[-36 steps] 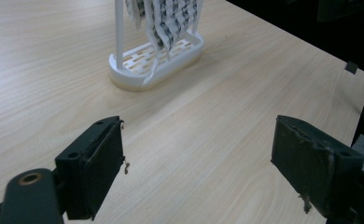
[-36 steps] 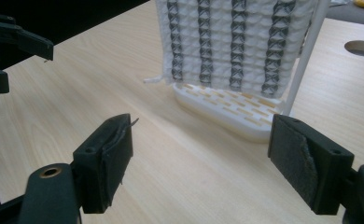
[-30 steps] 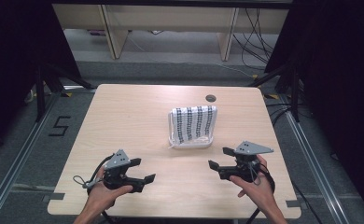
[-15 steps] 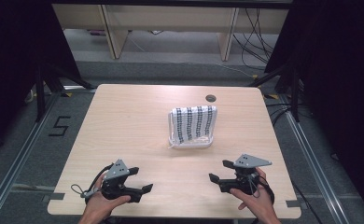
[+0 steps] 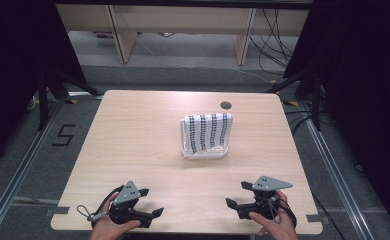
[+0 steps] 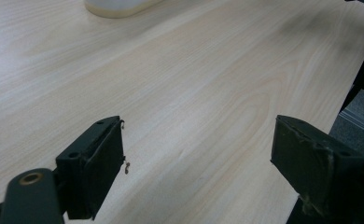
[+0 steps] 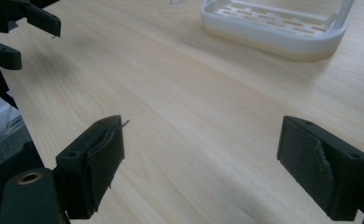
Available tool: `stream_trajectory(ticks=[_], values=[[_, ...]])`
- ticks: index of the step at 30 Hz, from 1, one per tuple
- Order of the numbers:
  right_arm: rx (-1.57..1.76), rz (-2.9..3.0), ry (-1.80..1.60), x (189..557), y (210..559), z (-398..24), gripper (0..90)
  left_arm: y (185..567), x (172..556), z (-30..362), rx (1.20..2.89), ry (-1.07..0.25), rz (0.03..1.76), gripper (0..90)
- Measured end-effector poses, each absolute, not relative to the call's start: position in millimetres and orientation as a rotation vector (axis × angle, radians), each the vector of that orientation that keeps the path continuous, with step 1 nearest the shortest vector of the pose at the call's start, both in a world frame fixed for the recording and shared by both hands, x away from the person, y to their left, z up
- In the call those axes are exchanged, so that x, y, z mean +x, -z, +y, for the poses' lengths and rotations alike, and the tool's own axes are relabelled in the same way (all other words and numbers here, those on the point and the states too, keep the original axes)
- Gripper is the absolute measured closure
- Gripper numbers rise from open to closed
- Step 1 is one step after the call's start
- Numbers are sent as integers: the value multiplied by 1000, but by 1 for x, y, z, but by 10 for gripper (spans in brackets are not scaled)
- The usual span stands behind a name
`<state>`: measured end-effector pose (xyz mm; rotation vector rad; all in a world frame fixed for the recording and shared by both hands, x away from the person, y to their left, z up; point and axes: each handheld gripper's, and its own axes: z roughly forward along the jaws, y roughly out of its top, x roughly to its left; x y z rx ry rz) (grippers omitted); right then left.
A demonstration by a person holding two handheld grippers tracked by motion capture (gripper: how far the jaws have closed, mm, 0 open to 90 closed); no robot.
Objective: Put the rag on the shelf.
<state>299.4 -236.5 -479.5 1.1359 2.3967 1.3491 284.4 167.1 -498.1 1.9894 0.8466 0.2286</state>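
Note:
At the table's middle stands a white slatted rack (image 5: 205, 153) with a black-and-white striped cloth (image 5: 207, 132) over it. My left gripper (image 5: 152, 202) is held near the front edge at the left, open, nothing between its jaws; its own view (image 6: 201, 154) shows bare wood and the rack's corner (image 6: 119, 5) far off. My right gripper (image 5: 237, 194) is near the front edge at the right, open and empty too (image 7: 201, 158). The rack's slatted base (image 7: 273, 25) lies ahead of it, well apart, and the left gripper (image 7: 17, 28) shows off to the side.
The light wooden table (image 5: 133, 140) has a round cable hole (image 5: 226, 105) at its back right. Its front edge runs just under both hands. Grey floor with a taped "5" (image 5: 63, 135) lies to the left, metal rails on both sides.
Both grippers have drawn back toward the table's front edge, away from the rack. Both stay open. The rack and cloth have not moved.

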Motion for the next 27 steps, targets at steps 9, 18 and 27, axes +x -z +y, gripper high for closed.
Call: stream_trajectory(ticks=[9, 18, 27], values=[[1077, 2439, -1267, 290, 486, -240, 162, 500, 277, 174, 2015, -248, 876, 163], [1089, 2421, -1254, 292, 487, -245, 162, 504, 279, 174, 1997, -244, 876, 163], [1095, 2418, -1248, 295, 490, -247, 163, 506, 282, 175, 2029, -251, 871, 163]])
